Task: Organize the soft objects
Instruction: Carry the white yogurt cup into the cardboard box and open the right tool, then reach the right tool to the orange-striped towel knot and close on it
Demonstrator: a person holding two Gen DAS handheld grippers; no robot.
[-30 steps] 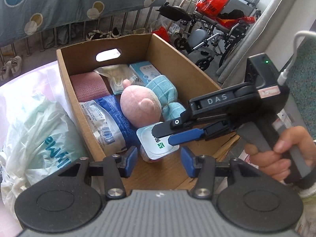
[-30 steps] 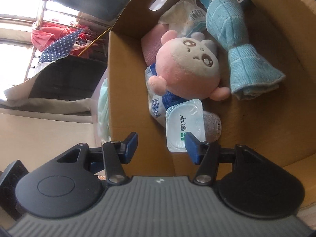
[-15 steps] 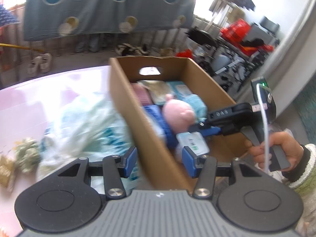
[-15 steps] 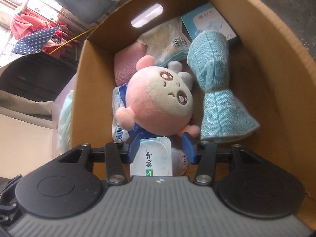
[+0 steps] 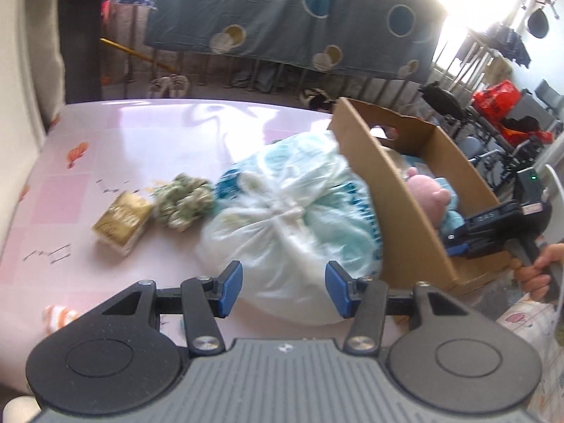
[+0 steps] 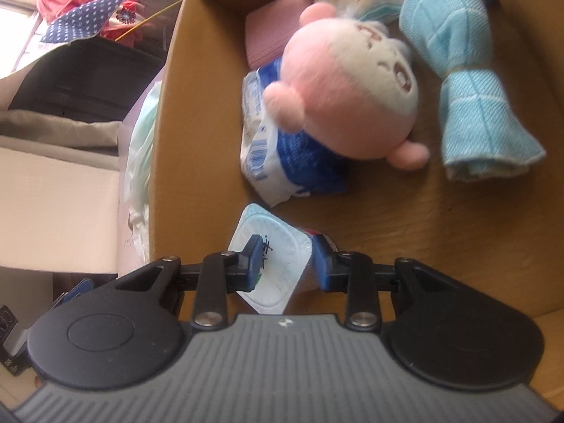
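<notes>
A cardboard box (image 5: 394, 190) stands at the right of the pink table (image 5: 116, 148). It holds a pink plush toy (image 6: 349, 95), a light blue rolled towel (image 6: 469, 81), a blue-and-white soft pack (image 6: 282, 162) and a pink cloth (image 6: 268, 38). My right gripper (image 6: 286, 264) reaches into the box with its fingers closed around a white-lidded plastic cup (image 6: 278, 261). My left gripper (image 5: 283, 289) is open and empty above a tied white plastic bag (image 5: 292, 211) beside the box. A green fabric bundle (image 5: 183, 201) lies left of the bag.
A gold-wrapped packet (image 5: 121, 222) lies on the table beside the green bundle. A blue dotted sheet (image 5: 282, 17) hangs on a rail behind the table. Wheelchairs (image 5: 493, 141) stand on the floor at the far right.
My left gripper has swung left from over the box to over the plastic bag and table. My right gripper has narrowed its fingers onto the white-lidded cup inside the box.
</notes>
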